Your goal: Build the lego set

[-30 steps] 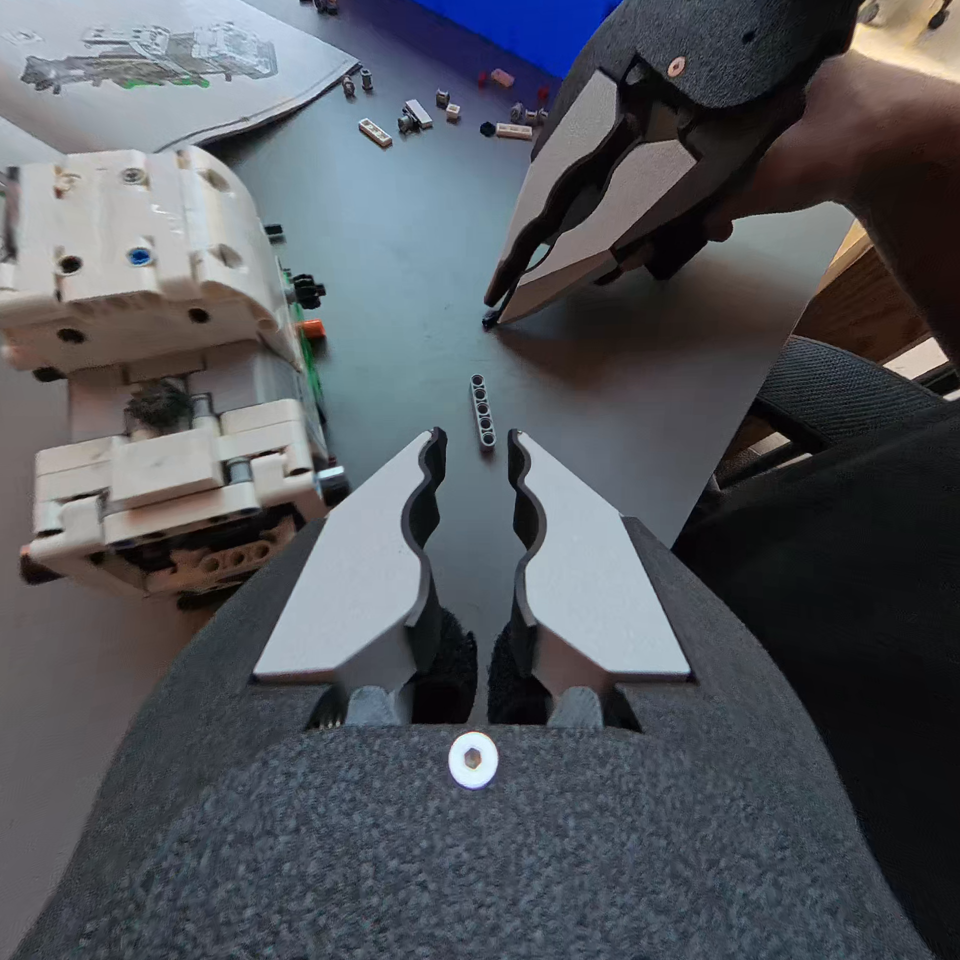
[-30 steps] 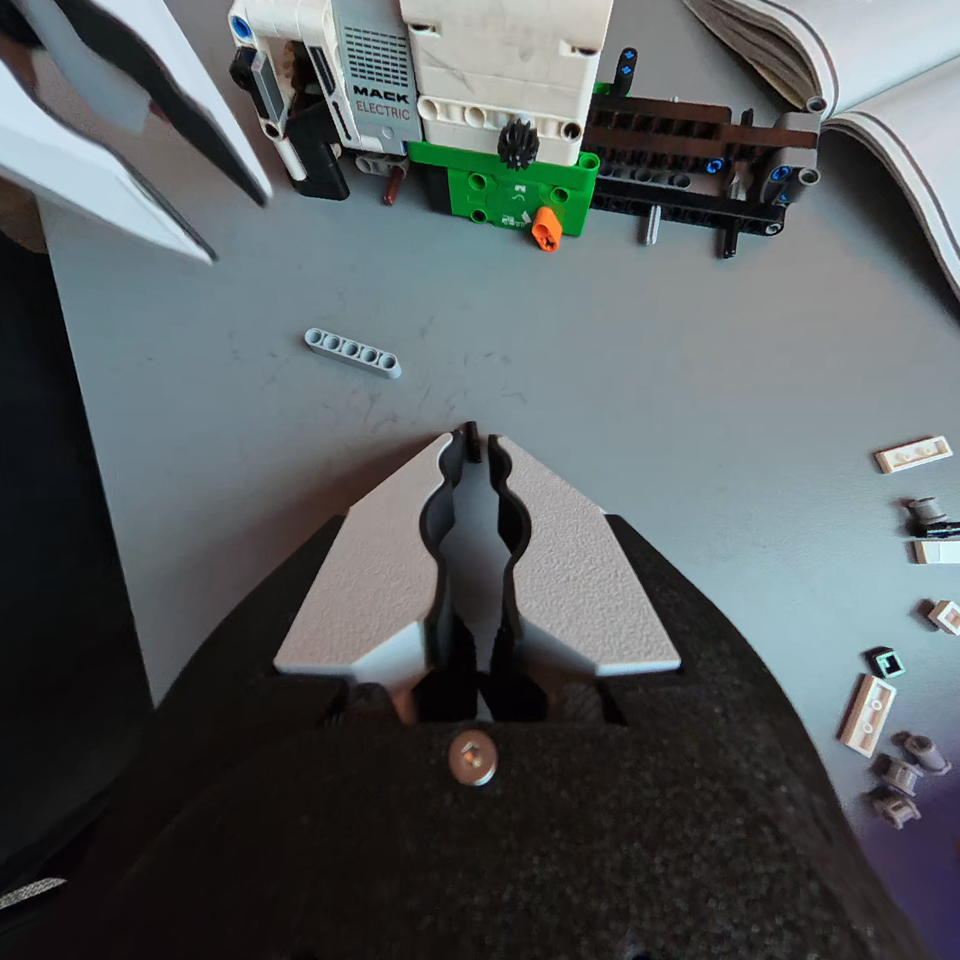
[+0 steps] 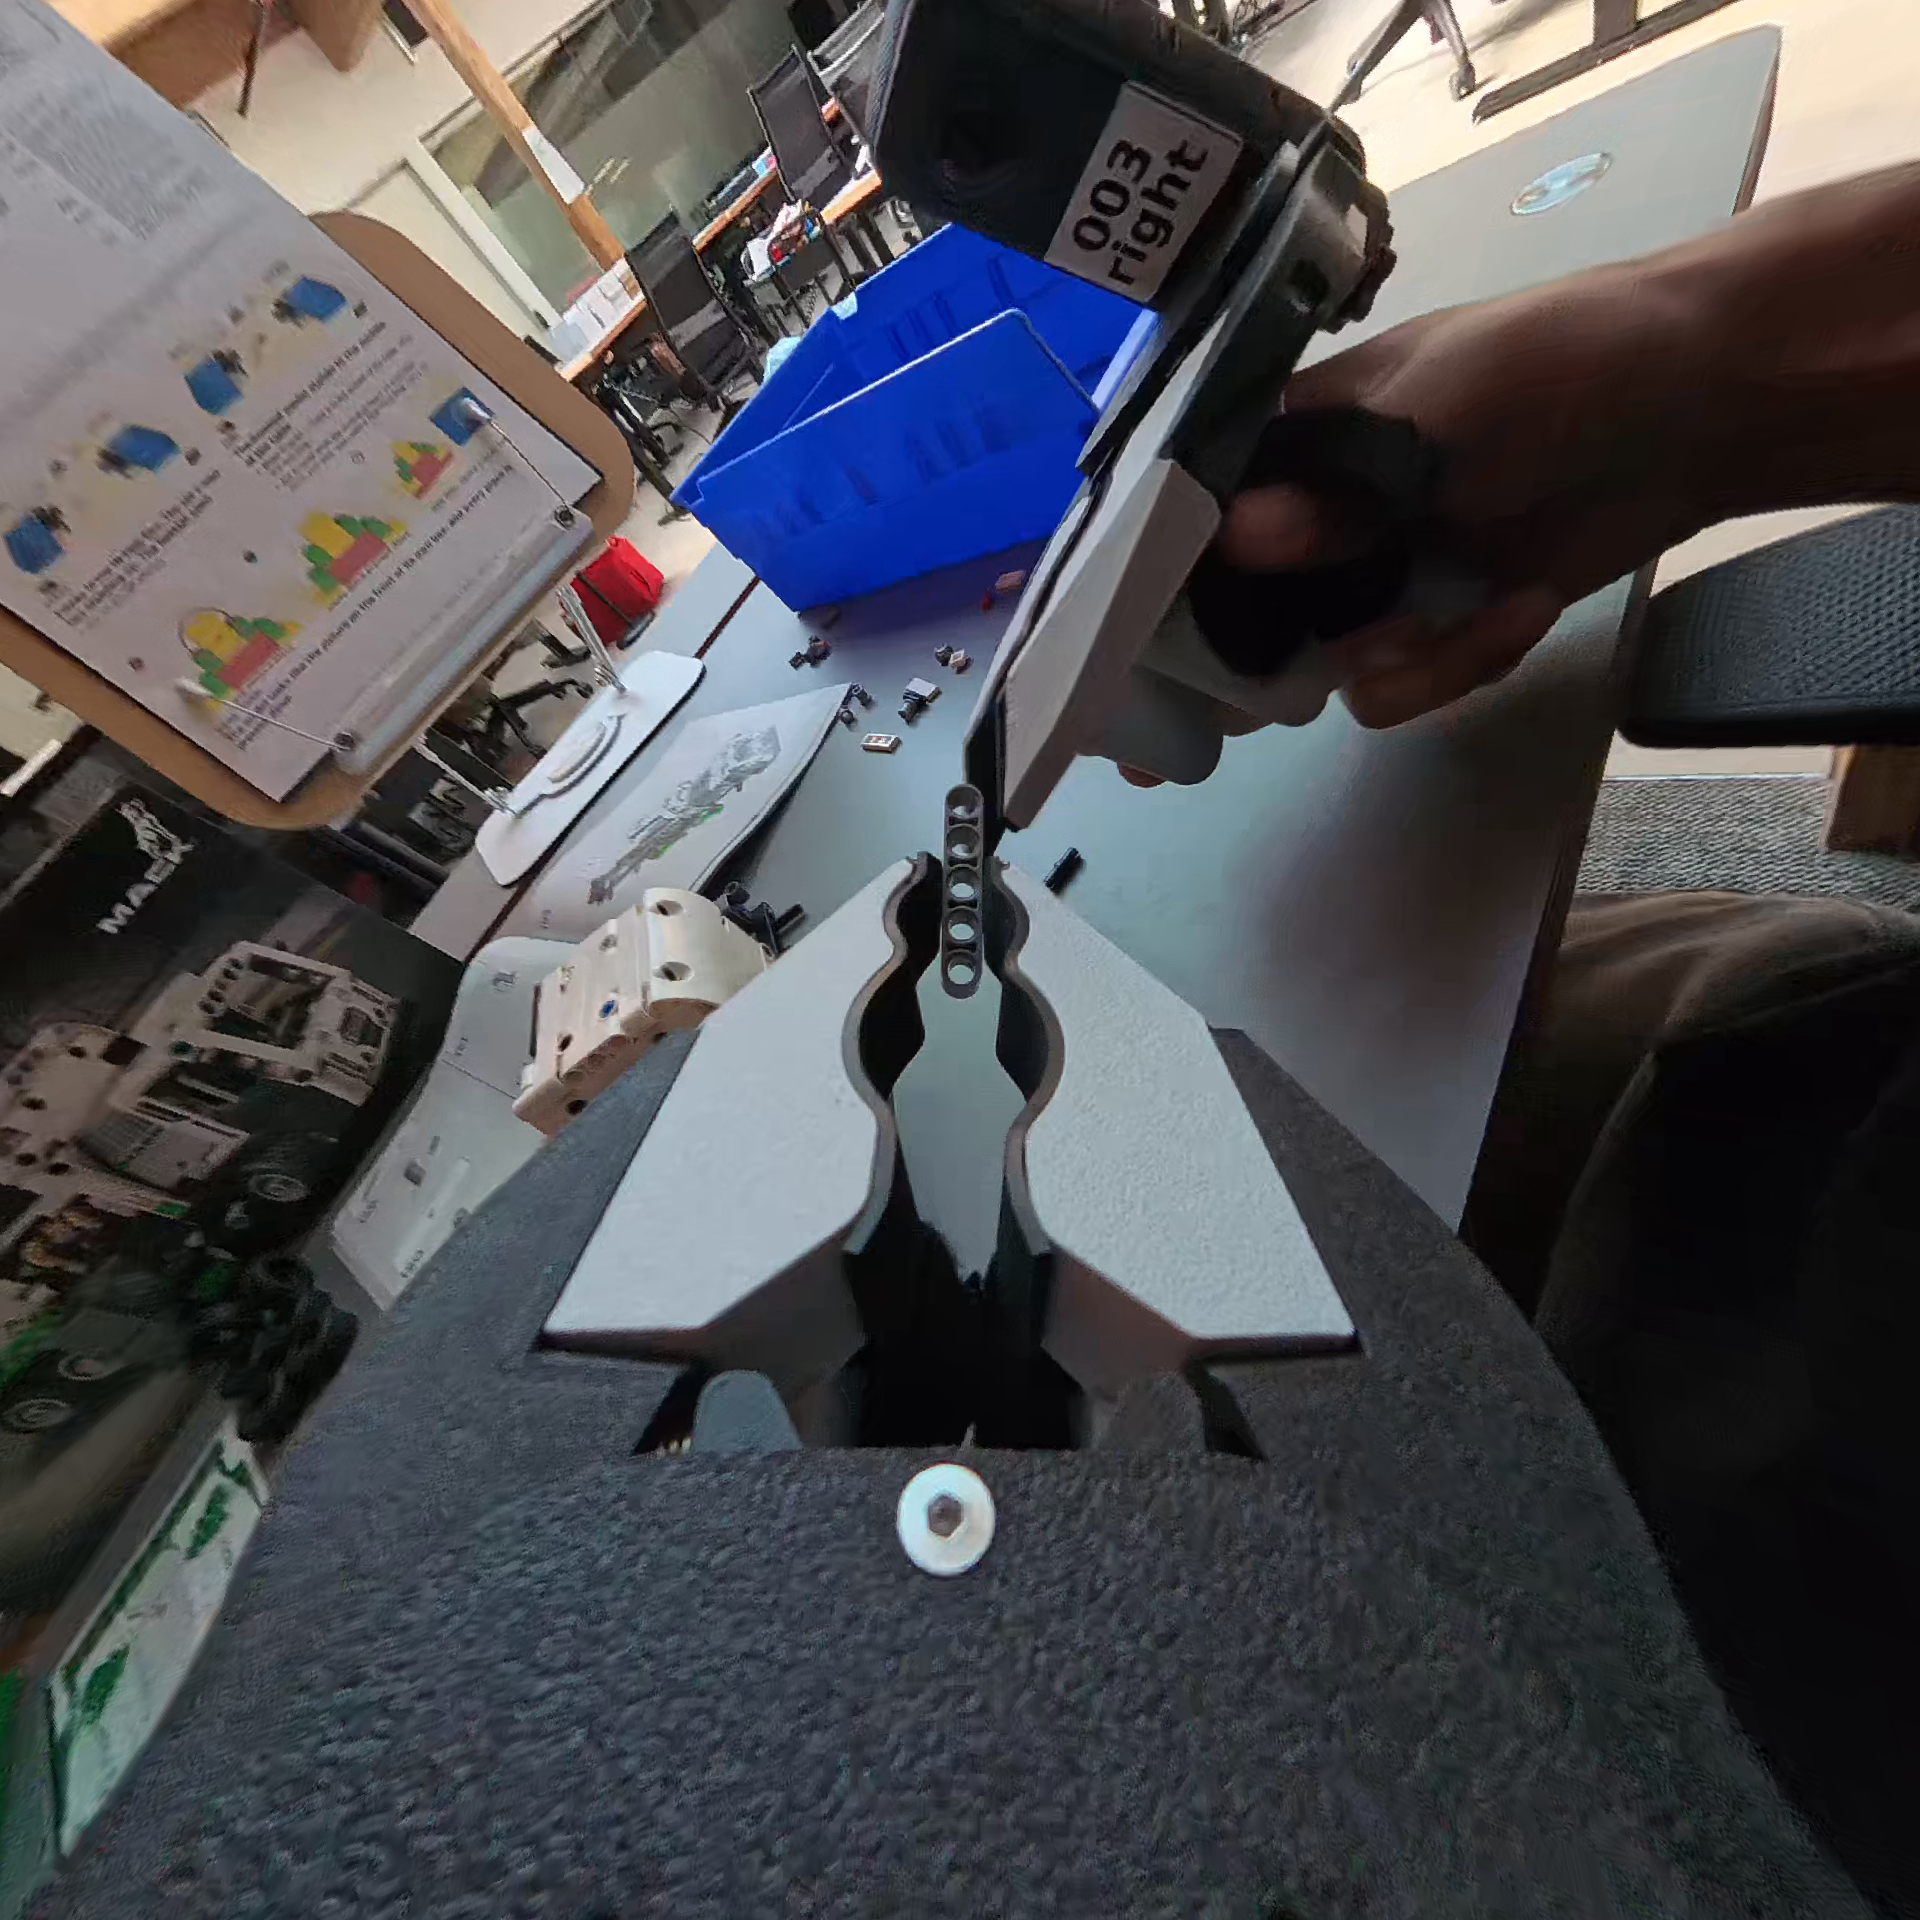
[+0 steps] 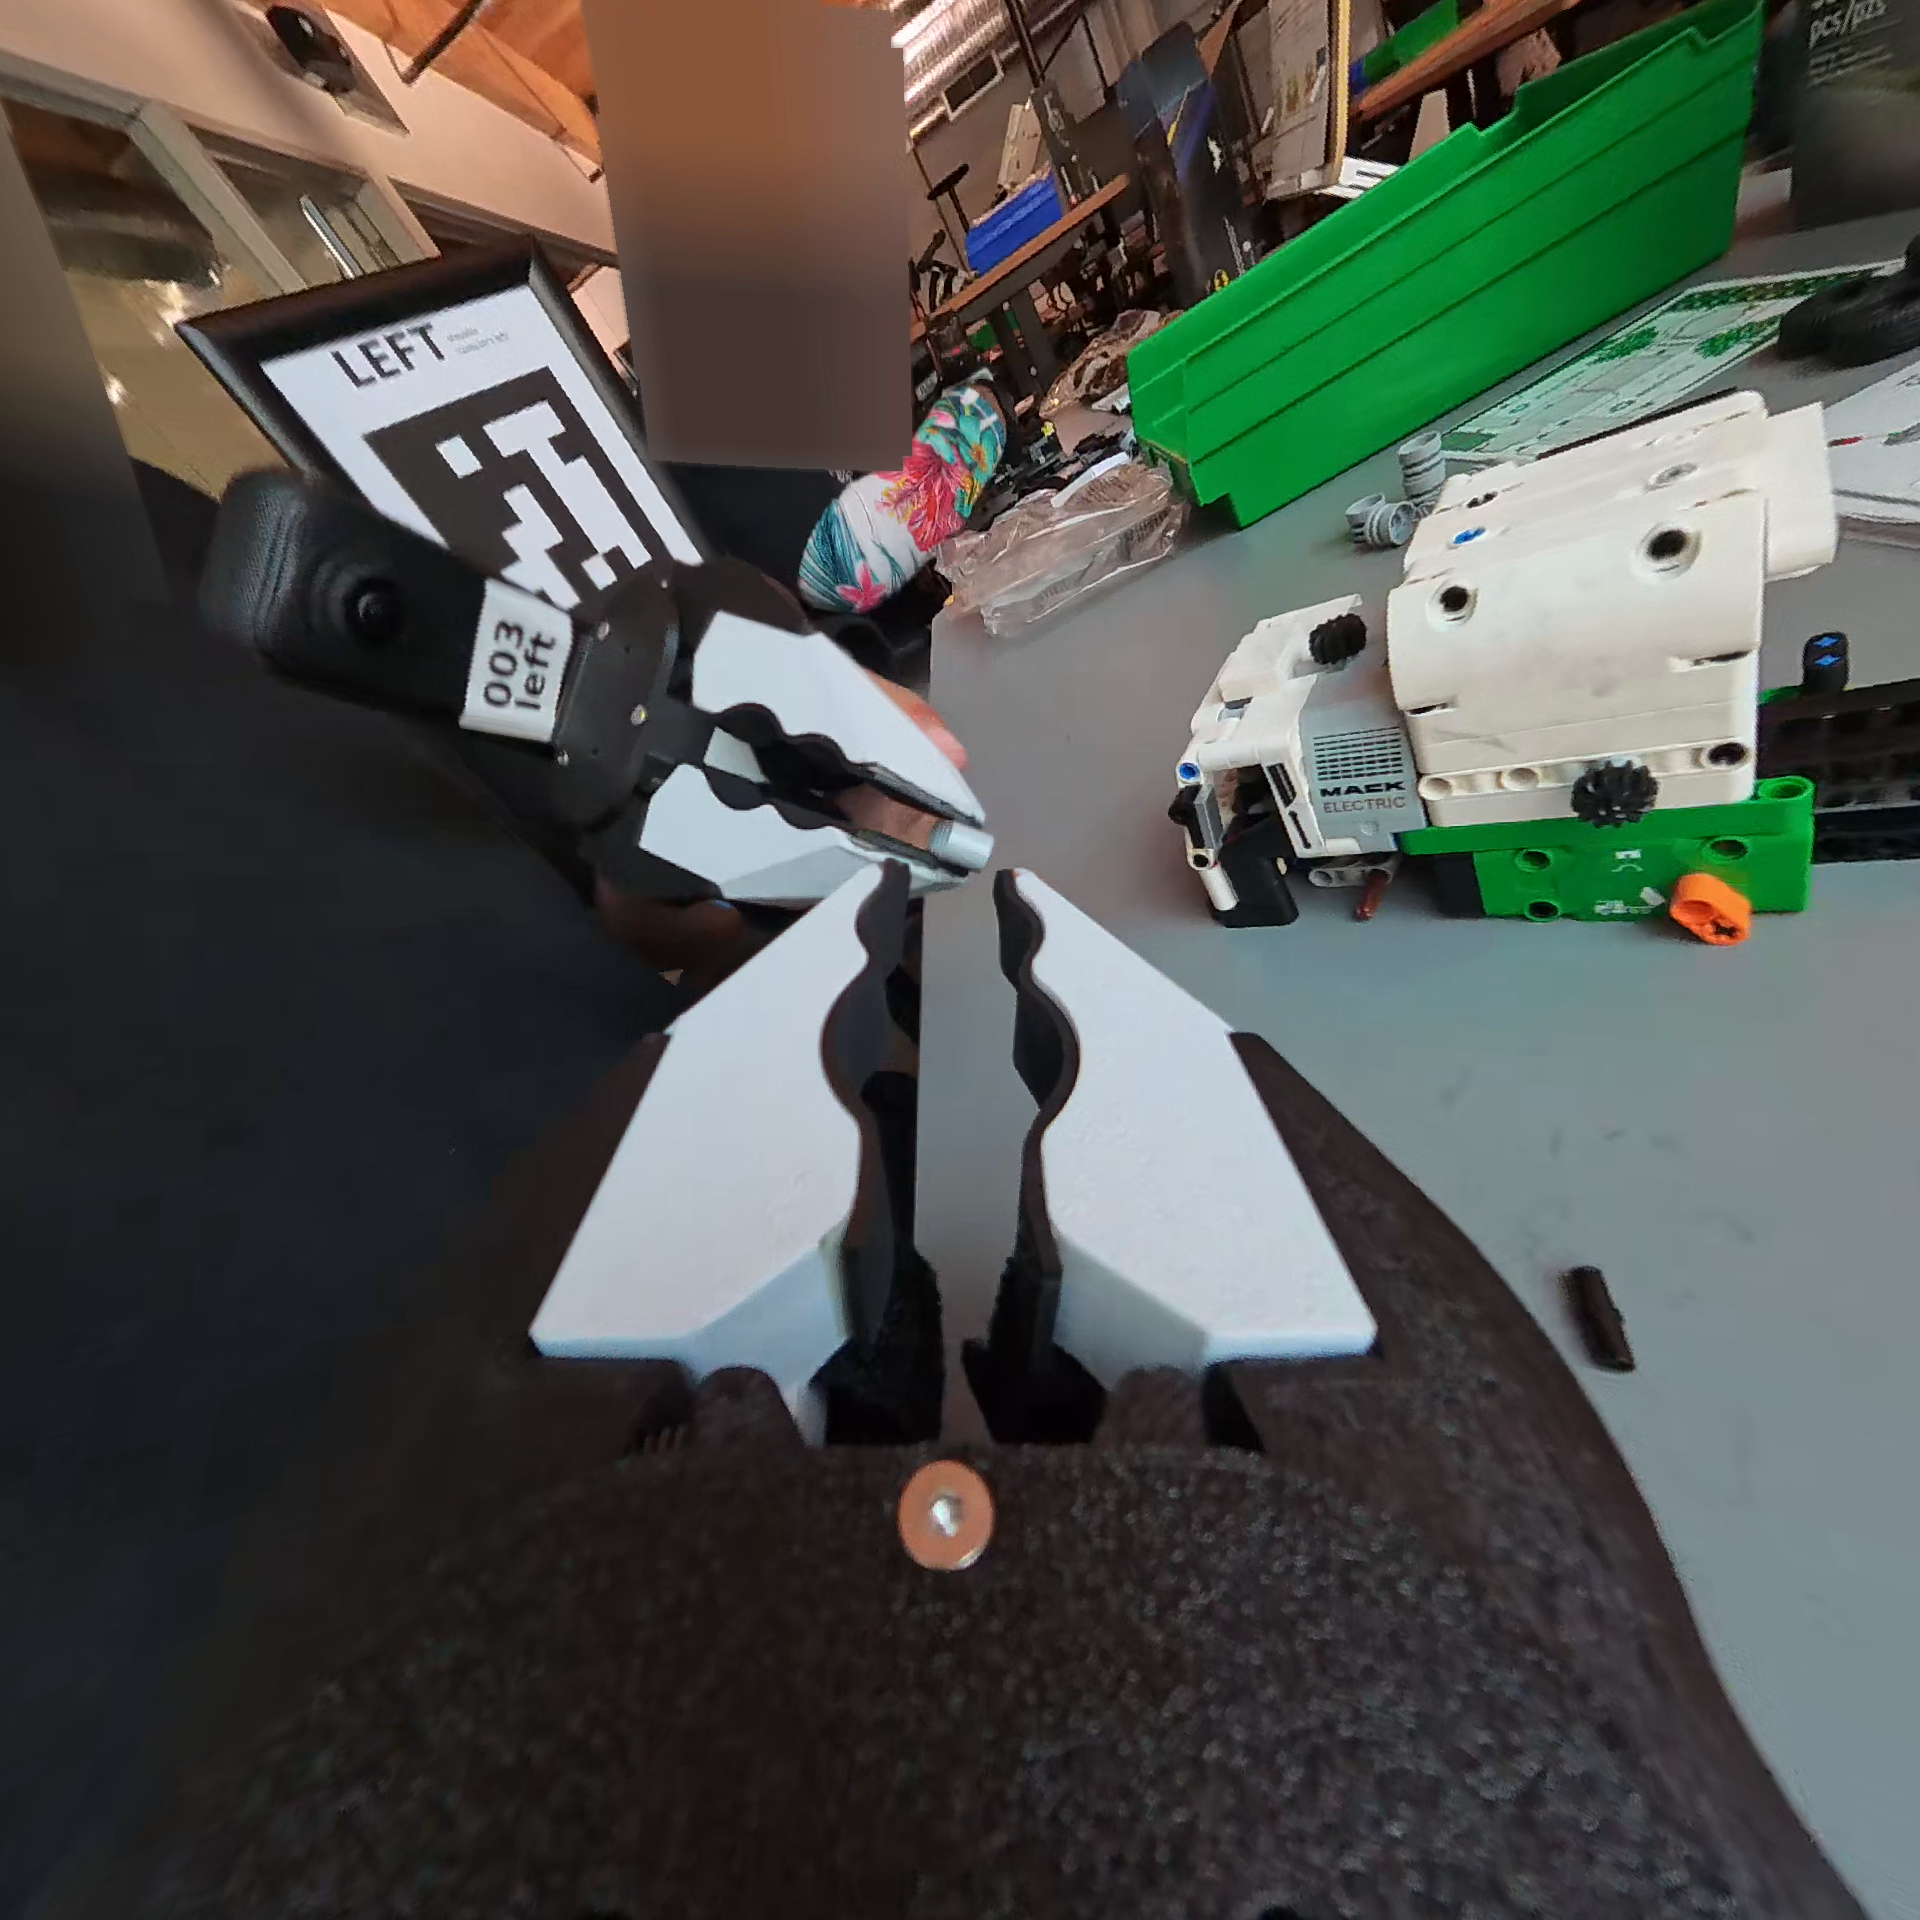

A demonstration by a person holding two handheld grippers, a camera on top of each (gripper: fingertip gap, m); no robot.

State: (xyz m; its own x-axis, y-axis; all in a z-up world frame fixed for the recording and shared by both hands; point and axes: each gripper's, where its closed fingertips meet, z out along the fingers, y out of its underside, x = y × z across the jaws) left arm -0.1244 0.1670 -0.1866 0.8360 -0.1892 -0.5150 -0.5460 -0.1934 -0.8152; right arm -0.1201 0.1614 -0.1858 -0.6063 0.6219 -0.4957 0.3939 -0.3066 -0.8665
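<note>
Table: grey, carrying the work.

Truck: partly built, standing well apart from both grippers. White cab and body are on, over a green base and a black frame trailing behind. No wheels are seen fitted. Judged roughly mid-build, with much left.

Bins: one blue, one green, at the far edges.

Manual: lying open beyond the truck.

Left gripper: fingers pinching a grey beam near their tips, held upright, clear of the table.

Right gripper: fingers spread a little, nothing between them, tips just beside the beam's upper end.

Loose parts: small pieces scattered near the blue bin, unused.

Black pin: lying alone on the table, beside the right gripper. Judged the next part for the beam; not yet inserted.
</note>
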